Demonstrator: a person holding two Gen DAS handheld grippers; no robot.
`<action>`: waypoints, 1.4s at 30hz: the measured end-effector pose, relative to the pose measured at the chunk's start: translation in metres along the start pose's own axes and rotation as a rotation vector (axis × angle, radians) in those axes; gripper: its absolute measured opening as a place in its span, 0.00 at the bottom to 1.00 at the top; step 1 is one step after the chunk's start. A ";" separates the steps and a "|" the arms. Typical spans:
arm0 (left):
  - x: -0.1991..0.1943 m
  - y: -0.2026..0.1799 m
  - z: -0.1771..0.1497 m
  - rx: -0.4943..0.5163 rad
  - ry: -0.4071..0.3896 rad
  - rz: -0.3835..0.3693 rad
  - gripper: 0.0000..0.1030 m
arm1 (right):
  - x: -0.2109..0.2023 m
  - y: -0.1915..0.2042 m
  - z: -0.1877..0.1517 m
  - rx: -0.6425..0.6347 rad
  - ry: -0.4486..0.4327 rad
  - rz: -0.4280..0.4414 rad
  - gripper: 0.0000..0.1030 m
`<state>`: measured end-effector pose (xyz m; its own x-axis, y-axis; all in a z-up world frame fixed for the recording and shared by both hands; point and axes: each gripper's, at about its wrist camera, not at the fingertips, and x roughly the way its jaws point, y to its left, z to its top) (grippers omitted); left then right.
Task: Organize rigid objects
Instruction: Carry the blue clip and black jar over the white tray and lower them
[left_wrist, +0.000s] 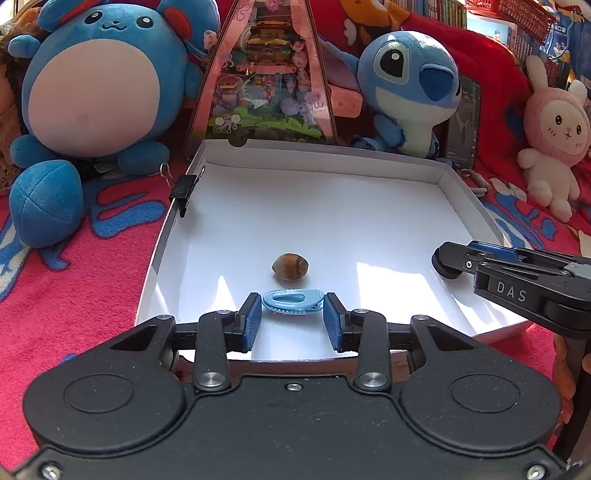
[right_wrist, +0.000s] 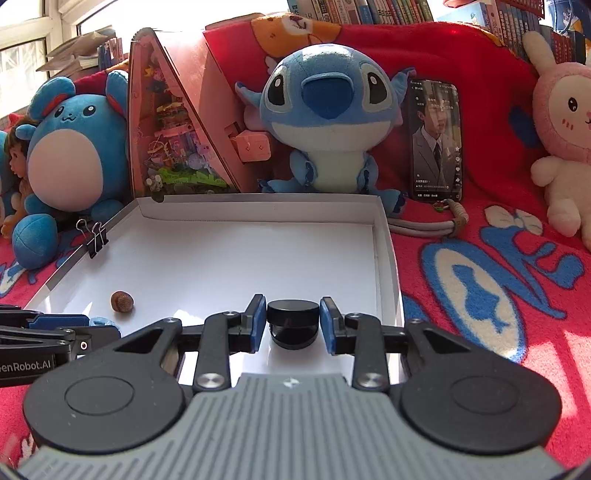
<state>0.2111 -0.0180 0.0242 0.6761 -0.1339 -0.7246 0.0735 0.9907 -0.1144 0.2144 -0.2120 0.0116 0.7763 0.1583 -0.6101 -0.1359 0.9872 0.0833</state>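
- Two claws up close, one in each hand, both low over the near end of the tray.
- Left claw (left_wrist: 293, 320): jaws narrowed on one light-blue clip (left_wrist: 293, 301), pads right at its two ends; it looks gripped, the clip sitting at the fingertips just above the tray floor.
- Right claw (right_wrist: 293, 322): jaws closed in on one black round-capped piece (right_wrist: 293, 323), blue pads against the cap's sides, near the tray's right wall.
- One red blanket (right_wrist: 480, 295) with blue and white patterns lies under everything.
- One white shallow tray (left_wrist: 332, 162), open-topped, takes up the middle of both views.
- Plush toys, three counted: one round blue one with a pale belly (left_wrist: 99, 85) at left, one blue big-eared one (right_wrist: 325, 122) behind the tray, one pink rabbit (left_wrist: 554, 133) at right.
- One doll (right_wrist: 16, 162) peeks in at the far left edge of the right wrist view.
- One pink triangular display case (left_wrist: 266, 74) stands behind the tray's far wall, between the two blue plushes.
- One phone (right_wrist: 436, 140), screen lit, stands propped upright beside the big-eared plush.
- One black binder clip (left_wrist: 183, 190) is clamped on the tray's left wall.
- One brown nut (left_wrist: 290, 266) lies loose on the tray floor, just beyond the blue clip, apart from it.
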 end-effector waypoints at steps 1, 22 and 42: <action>0.000 -0.001 0.000 0.002 -0.002 -0.001 0.34 | 0.001 0.000 -0.001 -0.003 0.005 0.002 0.36; 0.000 -0.001 0.001 -0.010 -0.016 0.002 0.34 | -0.004 0.007 -0.009 -0.094 0.004 0.005 0.57; -0.003 -0.001 0.000 0.004 -0.023 0.012 0.34 | -0.008 0.004 0.000 -0.097 0.051 0.006 0.23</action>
<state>0.2090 -0.0186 0.0259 0.6934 -0.1213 -0.7103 0.0685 0.9924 -0.1026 0.2071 -0.2091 0.0168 0.7431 0.1602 -0.6497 -0.2010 0.9795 0.0117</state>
